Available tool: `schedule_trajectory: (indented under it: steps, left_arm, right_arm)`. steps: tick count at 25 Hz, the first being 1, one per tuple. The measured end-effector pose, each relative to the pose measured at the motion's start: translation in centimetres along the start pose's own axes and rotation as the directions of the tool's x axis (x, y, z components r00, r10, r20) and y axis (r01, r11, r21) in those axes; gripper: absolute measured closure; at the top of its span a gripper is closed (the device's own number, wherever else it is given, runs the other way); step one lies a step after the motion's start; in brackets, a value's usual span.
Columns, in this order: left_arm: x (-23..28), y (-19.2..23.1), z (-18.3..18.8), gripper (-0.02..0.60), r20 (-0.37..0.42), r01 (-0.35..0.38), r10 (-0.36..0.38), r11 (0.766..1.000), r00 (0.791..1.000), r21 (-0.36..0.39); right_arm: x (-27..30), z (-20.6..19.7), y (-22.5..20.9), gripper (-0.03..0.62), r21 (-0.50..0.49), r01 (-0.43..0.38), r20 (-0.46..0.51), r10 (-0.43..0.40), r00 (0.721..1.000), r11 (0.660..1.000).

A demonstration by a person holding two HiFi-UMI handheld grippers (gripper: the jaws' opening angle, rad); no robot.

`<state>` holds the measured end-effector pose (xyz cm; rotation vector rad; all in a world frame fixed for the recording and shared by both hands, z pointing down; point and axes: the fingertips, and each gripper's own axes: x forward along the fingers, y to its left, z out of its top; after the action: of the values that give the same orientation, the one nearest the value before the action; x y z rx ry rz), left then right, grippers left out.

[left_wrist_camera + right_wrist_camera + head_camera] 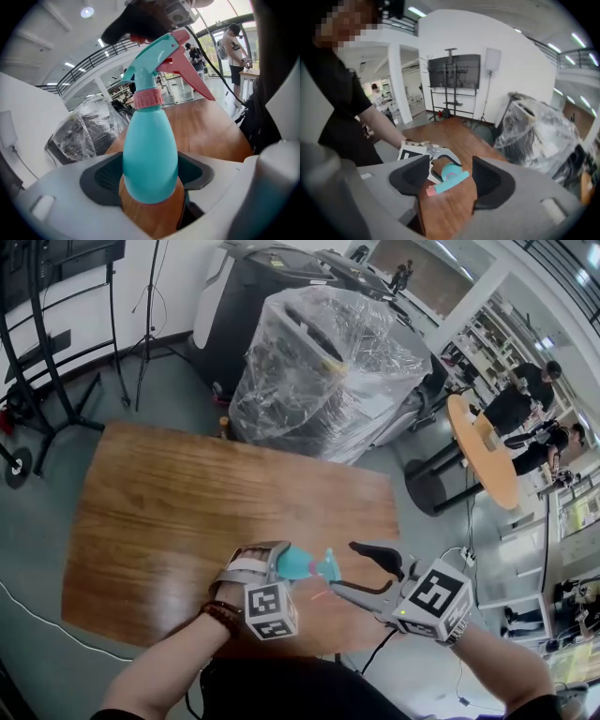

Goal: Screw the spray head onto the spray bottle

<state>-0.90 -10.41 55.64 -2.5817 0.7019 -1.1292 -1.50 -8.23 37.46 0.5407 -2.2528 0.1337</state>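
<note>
Wood table point(187, 493), teal spray bottle point(150, 154) held over its 6 o'clock edge.
L gripper point(279, 563) clamped on bottle body; R gripper point(361, 573) at bottle's 3 o'clock, jaws wide, nothing gripped; spray head point(157, 61) w/ pink trigger sits on neck.

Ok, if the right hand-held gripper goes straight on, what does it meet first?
Probably the spray head on the bottle held by the left hand-held gripper, framed between the open jaws of the right hand-held gripper; depth unclear.
</note>
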Motion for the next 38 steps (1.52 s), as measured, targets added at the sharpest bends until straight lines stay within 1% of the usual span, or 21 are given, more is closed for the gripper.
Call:
schedule_trajectory:
  steps: [1,2,4,6,9,11,14,16,19,21,22,23,24,27,29,30,31,32,34,36,38]
  left_arm:
    - [-0.1,0.1,-0.2,0.204,0.009,0.018,-0.018,1.000,1.000,0.020]
    - [-0.2,0.2,-0.4,0.204,0.016,0.028,-0.029,0.999,0.999,0.042]
    - [-0.5,0.4,-0.5,0.204,0.027,0.047,-0.049,0.997,0.998,0.069]
    - [-0.7,0.3,-0.4,0.204,0.038,0.076,-0.080,0.993,0.996,0.088]
    - [-0.9,-0.9,0.0,0.204,0.057,0.135,-0.143,0.982,0.988,0.136]
    - [-1.1,-1.9,0.4,0.204,0.067,0.163,-0.176,0.971,0.982,0.175]
    - [-1.2,-3.6,0.6,0.204,0.061,0.192,-0.212,0.951,0.975,0.243]
    - [-1.3,-4.1,0.8,0.202,0.052,0.192,-0.216,0.937,0.975,0.292]
    - [-1.5,-4.4,1.3,0.204,0.050,0.181,-0.208,0.928,0.977,0.326]
    - [-1.5,-4.4,1.4,0.202,0.045,0.178,-0.202,0.932,0.978,0.316]
    - [-1.5,-4.5,1.4,0.202,0.040,0.180,-0.200,0.937,0.979,0.300]
    - [-1.4,-4.6,1.4,0.204,0.035,0.181,-0.198,0.943,0.980,0.279]
    - [-1.3,-4.7,1.4,0.204,0.029,0.178,-0.192,0.950,0.981,0.255]
    - [-1.0,-4.4,1.3,0.206,0.010,0.143,-0.148,0.971,0.989,0.191]
    - [-0.6,-4.0,1.2,0.207,-0.006,0.111,-0.111,0.980,0.994,0.167]
    - [-0.4,-3.9,1.2,0.207,-0.012,0.097,-0.096,0.983,0.995,0.157]
    - [-0.3,-3.8,1.2,0.207,-0.016,0.086,-0.085,0.985,0.996,0.146]
    - [-0.2,-3.8,1.2,0.207,-0.018,0.078,-0.076,0.988,0.997,0.135]
    - [0.0,-3.8,1.2,0.207,-0.023,0.067,-0.065,0.990,0.998,0.121]
    - [0.0,-4.0,1.1,0.207,-0.028,0.063,-0.060,0.991,0.998,0.114]
    - [0.2,-4.3,1.1,0.207,-0.027,0.066,-0.064,0.993,0.998,0.102]
  right_arm:
    - [-0.4,0.0,0.4,0.325,-0.125,0.008,-0.020,-0.011,1.000,0.992]
    - [-0.6,-0.5,0.6,0.326,-0.250,0.019,-0.058,-0.035,0.998,0.968]
    - [-0.4,-2.6,1.0,0.326,-0.470,0.028,-0.123,-0.097,0.988,0.882]
    - [0.2,-4.7,1.6,0.325,-0.653,0.000,-0.172,-0.148,0.974,0.757]
    - [1.6,-6.5,3.1,0.324,-0.854,-0.065,-0.189,-0.192,0.963,0.516]
    - [2.5,-7.1,4.3,0.326,-0.918,-0.117,-0.198,-0.181,0.963,0.379]
    - [3.6,-8.1,6.1,0.333,-0.951,-0.188,-0.228,-0.146,0.963,0.247]
    - [4.2,-8.4,6.7,0.362,-0.964,-0.188,-0.216,-0.144,0.966,0.185]
    - [4.6,-8.9,7.0,0.445,-0.968,-0.201,-0.223,-0.144,0.964,0.149]
    - [4.6,-9.2,6.8,0.474,-0.963,-0.211,-0.236,-0.149,0.960,0.165]
    - [4.6,-9.5,6.7,0.476,-0.954,-0.222,-0.254,-0.154,0.955,0.201]
    - [4.5,-9.7,6.6,0.476,-0.934,-0.237,-0.284,-0.154,0.946,0.267]
    - [4.4,-10.0,6.4,0.477,-0.900,-0.249,-0.318,-0.147,0.937,0.357]
    - [5.0,-10.7,5.1,0.477,-0.709,-0.201,-0.359,-0.101,0.928,0.676]
    - [5.3,-10.7,4.1,0.477,-0.468,-0.141,-0.373,-0.051,0.926,0.872]
    - [5.4,-10.6,3.6,0.477,-0.320,-0.110,-0.379,-0.021,0.925,0.941]
    - [5.5,-10.4,3.2,0.477,-0.170,-0.080,-0.380,0.009,0.925,0.982]
    - [5.5,-10.2,2.8,0.477,-0.040,-0.053,-0.378,0.034,0.925,0.998]
    - [5.5,-10.3,2.2,0.477,0.126,-0.011,-0.377,0.058,0.924,0.992]
    - [5.4,-10.5,2.1,0.477,0.206,0.012,-0.381,0.069,0.922,0.978]
    - [5.4,-10.6,2.1,0.477,0.216,0.017,-0.382,0.068,0.922,0.976]
